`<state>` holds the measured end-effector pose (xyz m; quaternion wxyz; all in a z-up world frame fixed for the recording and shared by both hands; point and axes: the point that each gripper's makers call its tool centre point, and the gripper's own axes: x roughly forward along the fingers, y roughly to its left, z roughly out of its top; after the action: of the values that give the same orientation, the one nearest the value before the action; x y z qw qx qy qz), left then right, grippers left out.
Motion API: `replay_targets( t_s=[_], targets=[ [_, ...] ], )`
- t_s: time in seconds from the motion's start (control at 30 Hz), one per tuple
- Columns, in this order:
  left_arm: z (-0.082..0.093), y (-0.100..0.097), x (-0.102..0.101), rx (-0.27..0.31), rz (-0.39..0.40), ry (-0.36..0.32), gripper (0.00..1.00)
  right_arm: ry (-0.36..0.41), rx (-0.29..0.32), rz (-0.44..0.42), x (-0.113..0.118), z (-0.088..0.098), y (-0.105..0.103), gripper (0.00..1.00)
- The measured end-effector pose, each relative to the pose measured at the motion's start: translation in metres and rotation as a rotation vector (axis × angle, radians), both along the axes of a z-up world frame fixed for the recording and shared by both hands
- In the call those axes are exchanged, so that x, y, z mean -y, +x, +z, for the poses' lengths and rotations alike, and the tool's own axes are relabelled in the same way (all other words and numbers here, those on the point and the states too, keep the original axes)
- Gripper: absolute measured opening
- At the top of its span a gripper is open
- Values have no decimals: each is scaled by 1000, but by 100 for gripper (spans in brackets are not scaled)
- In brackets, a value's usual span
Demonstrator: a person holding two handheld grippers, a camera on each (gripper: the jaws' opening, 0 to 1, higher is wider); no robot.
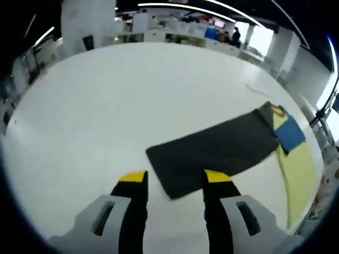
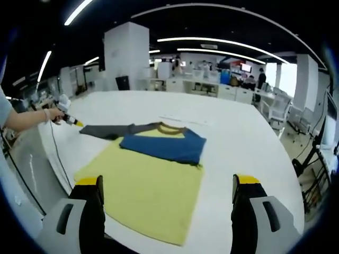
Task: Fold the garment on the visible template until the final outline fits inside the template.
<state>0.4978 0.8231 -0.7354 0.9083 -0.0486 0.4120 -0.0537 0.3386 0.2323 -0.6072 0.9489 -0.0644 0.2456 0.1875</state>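
A yellow shirt [image 2: 143, 190] with an olive collar lies flat on the white table [image 2: 238, 137]. A blue rectangular piece [image 2: 164, 145] lies across its chest. One dark grey sleeve [image 2: 106, 130] stretches out sideways to the left. My right gripper [image 2: 168, 181] hangs open over the shirt's hem, its jaws wide apart. A person's hand holds my left gripper [image 2: 68, 119] at the sleeve's end. The grey sleeve [image 1: 212, 151] runs away from my left gripper [image 1: 175, 177], which is open with the cuff end lying on the table between its yellow tips. The yellow body [image 1: 299, 177] and blue piece [image 1: 290, 133] sit at the right.
The table's near edge [image 2: 58, 159] runs left of the shirt, with a thin cable [image 2: 55, 153] hanging there. Wide bare tabletop [image 1: 132, 90] lies beyond the sleeve. Desks, a white pillar [image 2: 126, 55], office chairs [image 2: 278, 114] and people stand beyond the table.
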Motion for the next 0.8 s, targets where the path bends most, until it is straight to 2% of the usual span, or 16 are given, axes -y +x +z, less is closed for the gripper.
replay_targets(
  t_s=[0.1,0.27,0.33,0.43,0.73,0.8],
  targets=[
    [-6,-1,2,-21,-9,-4,31,-2,-11,-3,2,-3,0,100],
    [-16,0,-7,-36,21,9,30,-11,-16,2,2,-4,3,100],
    [-16,2,-14,-28,31,44,28,-20,-20,9,2,-4,4,100],
    [-14,4,-19,-9,64,34,26,-38,-25,14,4,-4,5,100],
    [-20,4,-19,-26,53,32,24,-35,-21,21,-2,-3,10,100],
    [-24,2,-21,-50,37,75,23,-39,-20,19,-2,-2,10,100]
  ],
)
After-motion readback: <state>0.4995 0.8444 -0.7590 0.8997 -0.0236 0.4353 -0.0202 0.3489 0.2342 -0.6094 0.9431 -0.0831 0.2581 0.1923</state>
